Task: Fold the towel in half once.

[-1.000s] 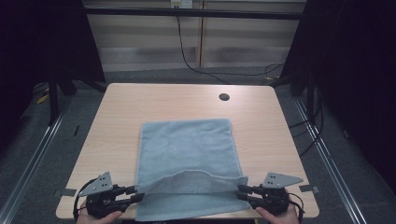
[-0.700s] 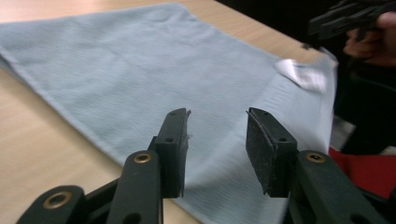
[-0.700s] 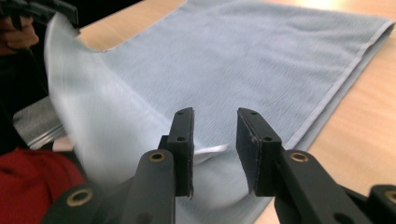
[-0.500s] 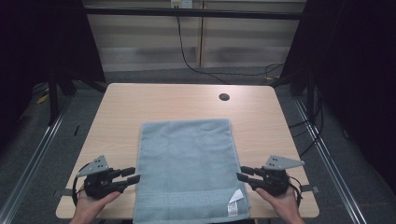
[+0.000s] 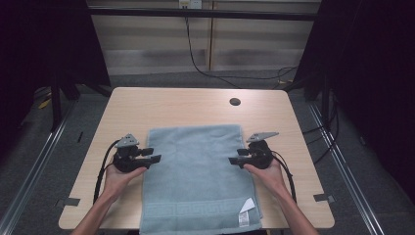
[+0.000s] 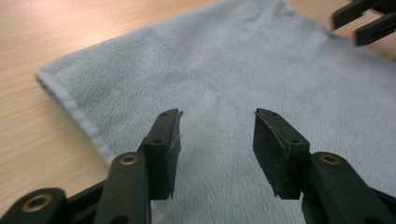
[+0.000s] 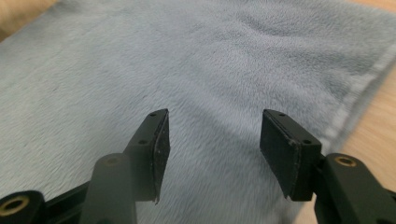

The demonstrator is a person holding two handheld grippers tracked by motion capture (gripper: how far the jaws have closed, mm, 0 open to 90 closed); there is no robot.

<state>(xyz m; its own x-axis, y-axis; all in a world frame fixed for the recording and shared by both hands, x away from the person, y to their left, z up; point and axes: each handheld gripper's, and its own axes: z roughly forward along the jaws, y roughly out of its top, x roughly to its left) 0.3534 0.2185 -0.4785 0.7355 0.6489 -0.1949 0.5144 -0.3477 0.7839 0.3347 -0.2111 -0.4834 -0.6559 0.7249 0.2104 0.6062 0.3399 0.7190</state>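
Observation:
A light blue-grey towel [image 5: 195, 171] lies flat on the wooden table [image 5: 171, 107], its long side running away from me and a white tag [image 5: 246, 205] at its near right corner. My left gripper [image 5: 152, 155] hovers at the towel's left edge about halfway along, pointing inward. Its jaws have just been opening and stand open over the towel [image 6: 233, 70] with nothing between them [image 6: 217, 114]. My right gripper [image 5: 235, 160] faces it at the right edge. Its jaws have also just been opening, and they stand open above the cloth [image 7: 187, 56] with an empty gap [image 7: 212, 114].
A dark round hole [image 5: 235, 102] sits in the tabletop beyond the towel's far right corner. Bare wood lies beyond the towel and along both its sides. The right gripper's jaw tips [image 6: 364, 18] appear far off in the left gripper view. Cables hang behind the table.
Both grippers let go of the towel's raised near edge, which dropped flat. Both hands then moved away from me along the towel's sides to its middle, and the jaws widened.

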